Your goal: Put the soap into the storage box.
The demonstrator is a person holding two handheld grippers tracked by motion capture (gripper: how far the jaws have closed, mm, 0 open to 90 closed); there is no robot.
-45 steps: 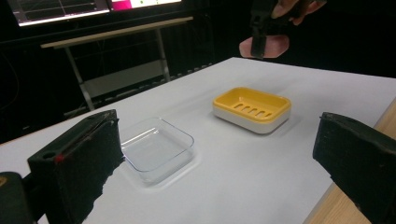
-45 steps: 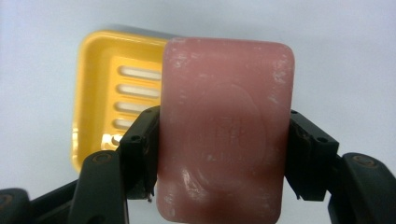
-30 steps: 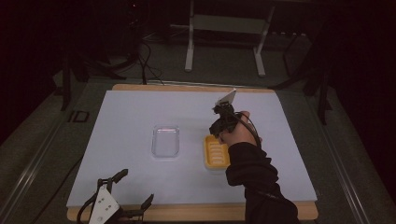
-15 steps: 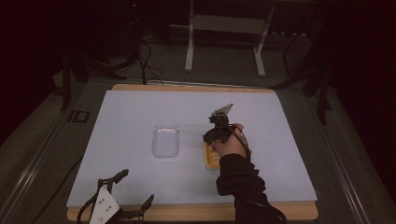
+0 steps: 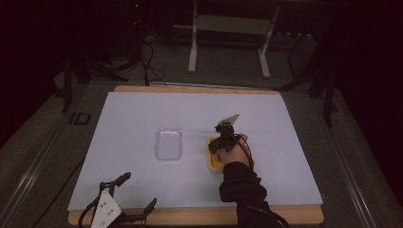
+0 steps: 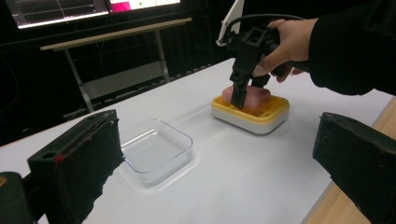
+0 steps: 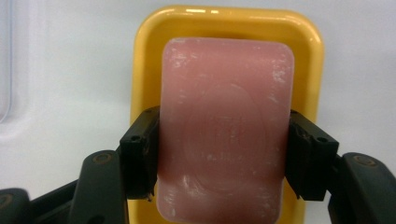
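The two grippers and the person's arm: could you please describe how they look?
Both are black, two-jawed tools. The right claw has blocky pads, a black cable and a grey three-cornered plate. The left claw carries a white plate. A black sleeve covers the forearm.

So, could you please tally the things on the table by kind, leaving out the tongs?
Pink soap bar: 1
Yellow soap dish: 1
Clear glass dish: 1
Total: 3
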